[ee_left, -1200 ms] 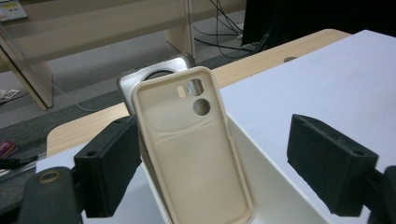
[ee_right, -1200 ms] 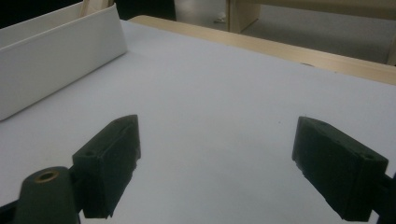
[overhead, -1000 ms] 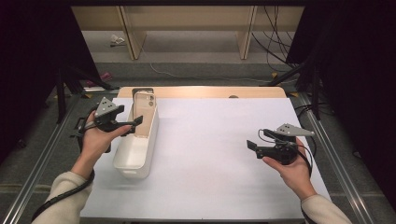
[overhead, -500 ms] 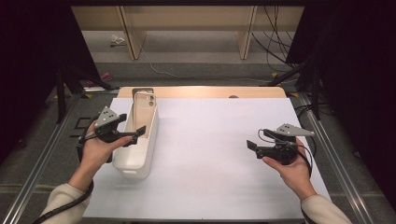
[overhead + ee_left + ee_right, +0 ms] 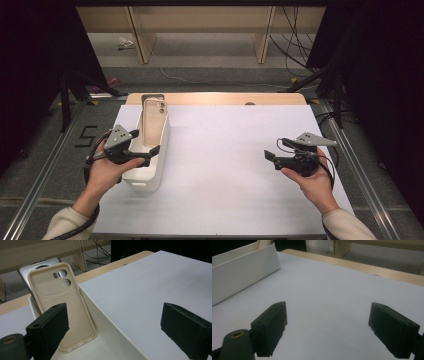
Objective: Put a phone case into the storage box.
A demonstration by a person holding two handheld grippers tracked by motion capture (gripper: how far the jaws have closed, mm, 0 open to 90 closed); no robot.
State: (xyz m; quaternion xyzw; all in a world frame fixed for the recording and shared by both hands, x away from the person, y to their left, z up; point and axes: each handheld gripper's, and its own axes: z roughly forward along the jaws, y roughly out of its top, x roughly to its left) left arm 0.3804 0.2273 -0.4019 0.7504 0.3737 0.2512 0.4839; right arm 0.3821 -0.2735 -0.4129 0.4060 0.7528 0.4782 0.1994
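A beige phone case (image 5: 151, 125) leans upright against the far end of a white bin (image 5: 164, 150) at the table's left. In the left gripper view the beige phone case (image 5: 62, 307) shows its camera cut-outs, with a grey case (image 5: 40, 265) standing behind it. My left gripper (image 5: 145, 141) hovers over the bin's near half. Its jaws have just been opening and stand open and empty (image 5: 117, 330), with the case farther off. My right gripper (image 5: 276, 148) is held above the white mat at the right, open and empty (image 5: 327, 327).
A white mat (image 5: 230, 165) covers the wooden table (image 5: 215, 98). The bin's long side wall (image 5: 242, 270) lies well to the left of the right gripper. Metal rails run along both sides of the table, and shelving legs and cables stand beyond the far edge.
My left gripper has drawn back along the bin toward the person, away from the beige case, and its jaws stand a little wider. The right gripper has not moved.
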